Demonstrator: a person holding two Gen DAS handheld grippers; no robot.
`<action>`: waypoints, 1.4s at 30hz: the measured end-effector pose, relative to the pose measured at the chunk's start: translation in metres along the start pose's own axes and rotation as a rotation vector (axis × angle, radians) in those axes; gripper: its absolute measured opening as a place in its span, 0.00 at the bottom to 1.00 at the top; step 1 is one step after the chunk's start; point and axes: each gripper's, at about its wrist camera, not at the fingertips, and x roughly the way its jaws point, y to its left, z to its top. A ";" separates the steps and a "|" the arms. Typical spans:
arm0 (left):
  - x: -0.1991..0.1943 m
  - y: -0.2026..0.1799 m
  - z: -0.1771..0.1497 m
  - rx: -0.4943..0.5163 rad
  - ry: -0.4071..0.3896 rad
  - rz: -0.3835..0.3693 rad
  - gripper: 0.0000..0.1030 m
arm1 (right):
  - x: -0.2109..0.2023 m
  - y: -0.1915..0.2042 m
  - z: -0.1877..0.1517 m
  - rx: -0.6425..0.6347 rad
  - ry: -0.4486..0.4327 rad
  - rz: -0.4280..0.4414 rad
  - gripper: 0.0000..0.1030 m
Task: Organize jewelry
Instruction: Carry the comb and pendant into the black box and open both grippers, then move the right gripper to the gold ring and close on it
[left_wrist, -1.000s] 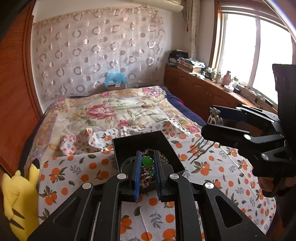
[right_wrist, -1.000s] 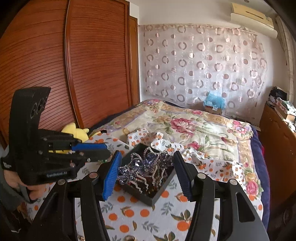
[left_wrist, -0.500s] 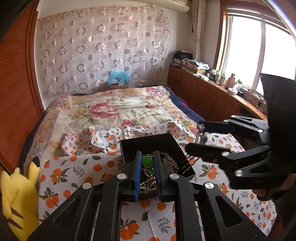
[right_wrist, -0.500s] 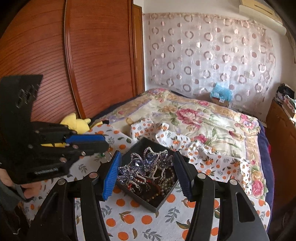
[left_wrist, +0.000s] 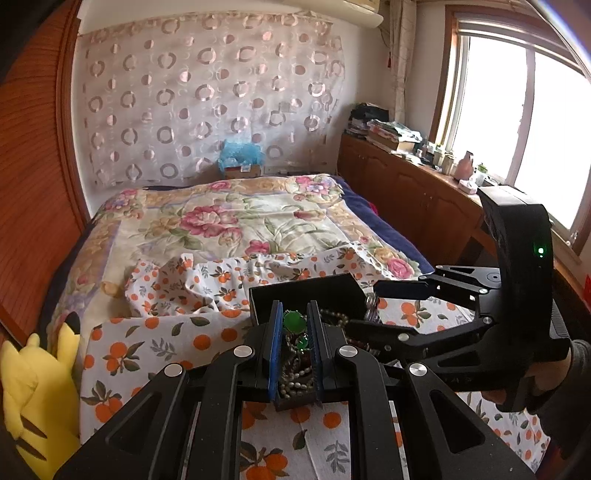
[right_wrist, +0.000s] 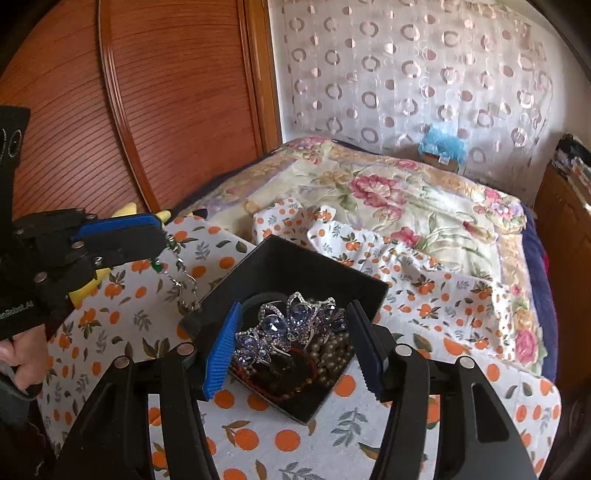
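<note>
Box (right_wrist: 295, 266) on orange-print cloth (right_wrist: 369, 435). R tongs (right_wrist: 291, 345) over it, jaws just widened, letting hair clip (right_wrist: 291, 325) go. L tongs (left_wrist: 294, 347) pinched on green-stone chain (right_wrist: 177, 273). Next: drop chain in.

**Left gripper clamped, right gripper spread**

The left gripper (left_wrist: 294, 345) points downward, jaws nearly together on a green-stoned necklace (right_wrist: 177, 275). The right gripper (right_wrist: 293, 345), tilted down, has just been opening its jaws; a hand (left_wrist: 517, 384) grips its handle.
</note>
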 end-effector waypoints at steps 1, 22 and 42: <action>0.002 0.000 0.001 0.002 0.003 0.003 0.12 | 0.000 -0.001 0.001 0.003 -0.006 0.000 0.64; 0.048 -0.008 0.016 0.027 0.074 -0.022 0.12 | -0.027 -0.020 -0.038 0.066 -0.033 -0.035 0.67; -0.001 -0.016 -0.023 0.019 0.039 0.025 0.63 | -0.061 -0.013 -0.110 0.118 -0.031 -0.060 0.67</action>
